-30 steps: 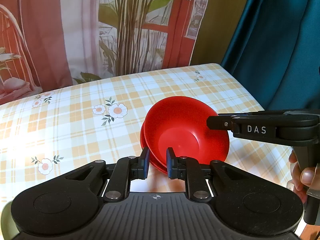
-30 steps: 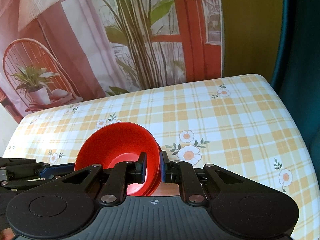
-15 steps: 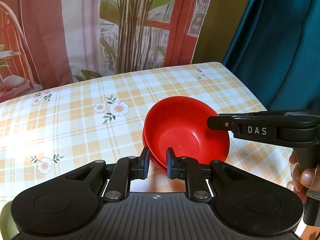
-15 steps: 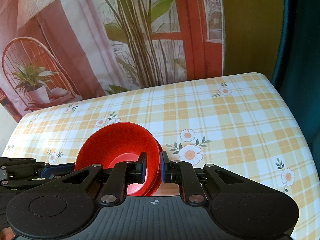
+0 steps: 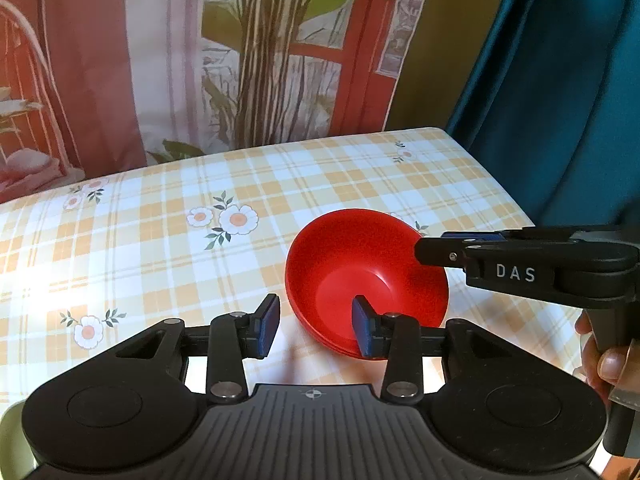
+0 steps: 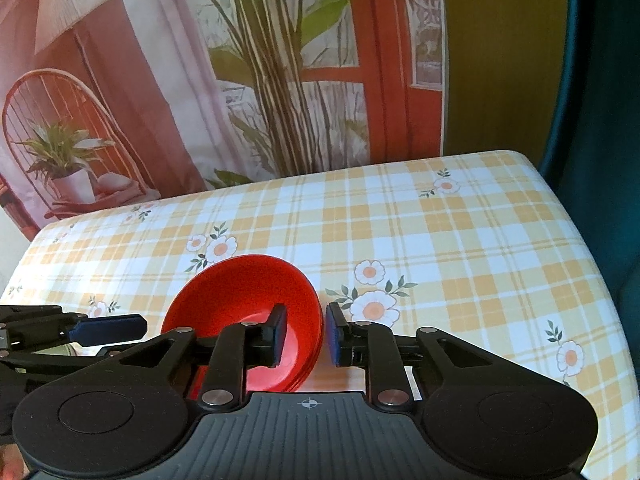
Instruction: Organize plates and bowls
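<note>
I have the stack of red bowls [image 5: 366, 276] resting on the table [image 5: 160, 240], near its front right part, on the checked floral cloth. At least two bowls are nested; extra rims show at the lower edge in both wrist views.

Step in hand: release after stacking. The left tongs [image 5: 316, 330] have just been opening. They now stand spread, with the left pad clear of the bowls over bare cloth and the right pad in front of the near wall of the top bowl; I cannot tell whether that pad touches it. The right tongs [image 6: 306, 334] have also just been opening. They straddle the right rim of the stack, one pad inside the bowl and one outside. A narrow gap shows on each side of the rim, so I judge that they no longer pinch it.

A green object shows at the lower left corner of the left wrist view; it is too cut off to identify.

Next move, as I judge it:
1. Widen the right tongs further, so both pads clear the rim.
2. Lift both tongs up and back from the stack, without dragging a pad along the wall.
3. Check that the stack stays seated and level.
4. Look for any remaining plates or bowls; none are in view here.
</note>
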Demonstrator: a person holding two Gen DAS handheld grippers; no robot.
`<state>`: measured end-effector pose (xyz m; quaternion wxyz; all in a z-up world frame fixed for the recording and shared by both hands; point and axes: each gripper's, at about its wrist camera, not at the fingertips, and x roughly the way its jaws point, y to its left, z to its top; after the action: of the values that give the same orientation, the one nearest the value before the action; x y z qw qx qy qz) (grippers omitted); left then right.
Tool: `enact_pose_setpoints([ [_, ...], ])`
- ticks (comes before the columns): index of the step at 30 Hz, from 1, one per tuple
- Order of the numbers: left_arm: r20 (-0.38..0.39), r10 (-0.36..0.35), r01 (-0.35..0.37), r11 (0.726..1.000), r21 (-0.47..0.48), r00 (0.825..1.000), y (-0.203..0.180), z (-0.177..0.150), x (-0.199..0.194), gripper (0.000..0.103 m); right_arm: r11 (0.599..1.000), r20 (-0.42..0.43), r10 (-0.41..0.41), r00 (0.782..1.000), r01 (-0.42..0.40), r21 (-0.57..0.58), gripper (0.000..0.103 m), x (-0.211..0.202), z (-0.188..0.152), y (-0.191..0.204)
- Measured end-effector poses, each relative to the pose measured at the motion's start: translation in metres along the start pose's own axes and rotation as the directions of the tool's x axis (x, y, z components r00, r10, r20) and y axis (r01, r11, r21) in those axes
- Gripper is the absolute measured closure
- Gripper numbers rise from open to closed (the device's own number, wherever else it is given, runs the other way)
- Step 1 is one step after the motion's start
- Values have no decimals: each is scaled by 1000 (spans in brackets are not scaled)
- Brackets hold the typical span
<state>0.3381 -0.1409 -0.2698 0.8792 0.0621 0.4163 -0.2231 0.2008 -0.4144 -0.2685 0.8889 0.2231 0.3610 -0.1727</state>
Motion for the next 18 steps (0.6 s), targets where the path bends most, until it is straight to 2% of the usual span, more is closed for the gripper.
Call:
enact_pose_setpoints([
  [5, 1, 1, -1, 1000, -16, 1000, 3, 1, 1, 56, 1000, -7, -1, 1000, 1, 7, 80, 3, -2, -2],
  [18, -25, -36, 34, 998, -43, 999, 2, -2, 16, 55, 999, -30, 21, 999, -20, 37, 79, 18, -10, -6],
])
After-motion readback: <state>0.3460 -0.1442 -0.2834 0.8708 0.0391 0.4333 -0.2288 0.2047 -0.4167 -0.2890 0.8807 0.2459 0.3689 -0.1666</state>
